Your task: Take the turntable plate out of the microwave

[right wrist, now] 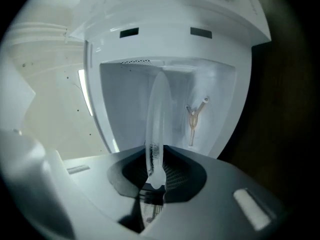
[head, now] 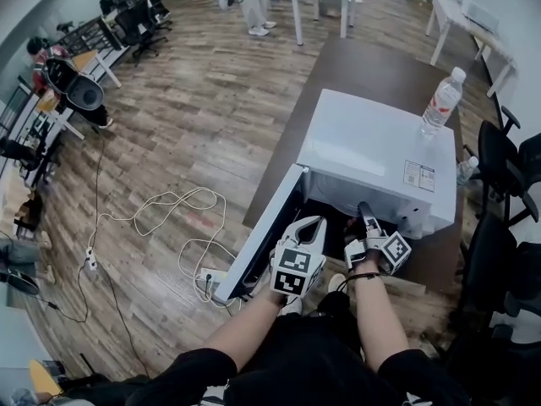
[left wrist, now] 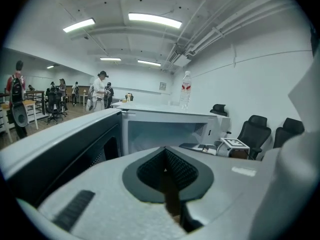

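From the head view, the white microwave (head: pixel 372 155) sits on a dark table (head: pixel 372 66) with its door (head: pixel 262 235) swung open to your left and a water bottle (head: pixel 442 100) standing on its top. Your left gripper (head: pixel 314 225) hangs just in front of the open door. Your right gripper (head: pixel 364 208) reaches into the mouth of the cavity. The turntable plate cannot be made out from up here.

In the left gripper view, your left gripper (left wrist: pixel 166 159) has its jaws pressed together with nothing between them. Ahead of it you see the microwave (left wrist: pixel 170 119) with its cavity open, the door (left wrist: pixel 60 149) running along the left side, and the water bottle (left wrist: pixel 185 89) on top. The marker cube of your other gripper shows at the cavity's right, with office chairs (left wrist: pixel 255 131) behind it. People (left wrist: pixel 100 90) stand far off in the room.

In the right gripper view, your right gripper (right wrist: pixel 156 176) is nearly closed and pinches the rim of the glass turntable plate (right wrist: pixel 157 119). You see the plate edge-on, as a thin clear band running from the jaws up toward the microwave (right wrist: pixel 170 49) cavity. Inside the cavity, beside the plate, the three-armed roller support (right wrist: pixel 194 118) shows against the pale wall. Whether the plate has cleared the opening cannot be told.
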Demonstrator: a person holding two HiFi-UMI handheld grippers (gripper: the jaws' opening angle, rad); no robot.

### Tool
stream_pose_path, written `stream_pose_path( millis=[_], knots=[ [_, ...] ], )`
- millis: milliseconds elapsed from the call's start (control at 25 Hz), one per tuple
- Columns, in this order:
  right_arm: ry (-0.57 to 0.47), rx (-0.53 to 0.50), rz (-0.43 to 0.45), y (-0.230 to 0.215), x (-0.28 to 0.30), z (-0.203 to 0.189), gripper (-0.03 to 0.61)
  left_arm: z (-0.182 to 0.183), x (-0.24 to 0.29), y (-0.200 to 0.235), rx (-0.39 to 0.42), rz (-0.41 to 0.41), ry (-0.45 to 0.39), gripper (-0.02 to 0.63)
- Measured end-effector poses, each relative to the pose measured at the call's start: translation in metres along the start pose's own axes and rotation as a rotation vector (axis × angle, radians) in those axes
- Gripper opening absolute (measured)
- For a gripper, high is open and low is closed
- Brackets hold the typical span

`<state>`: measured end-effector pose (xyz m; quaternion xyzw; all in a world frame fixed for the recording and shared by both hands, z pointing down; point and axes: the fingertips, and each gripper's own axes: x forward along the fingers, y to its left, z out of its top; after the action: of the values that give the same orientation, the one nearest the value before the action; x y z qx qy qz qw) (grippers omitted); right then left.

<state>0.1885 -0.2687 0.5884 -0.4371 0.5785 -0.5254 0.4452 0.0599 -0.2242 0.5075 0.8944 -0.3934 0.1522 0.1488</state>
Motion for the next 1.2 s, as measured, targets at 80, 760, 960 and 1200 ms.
stream_pose_path(
  millis=[80, 760, 960, 1200],
  knots=[
    [0.018, 0.004, 0.005, 0.003, -0.011, -0.008, 0.055, 0.004, -0.002, -0.002, 0.008, -0.009, -0.011, 0.009],
    [0.079, 0.085, 0.059, 0.034, -0.111, -0.052, 0.055, 0.020, -0.020, -0.014, 0.031, -0.058, -0.070, 0.009],
    [0.070, 0.096, 0.093, 0.041, -0.129, -0.054, 0.054, 0.019, -0.025, -0.014, 0.031, -0.062, -0.078, 0.009],
    [0.054, 0.088, 0.105, 0.042, -0.135, -0.052, 0.055, 0.017, -0.028, -0.016, 0.034, -0.070, -0.080, 0.009]
  ],
)
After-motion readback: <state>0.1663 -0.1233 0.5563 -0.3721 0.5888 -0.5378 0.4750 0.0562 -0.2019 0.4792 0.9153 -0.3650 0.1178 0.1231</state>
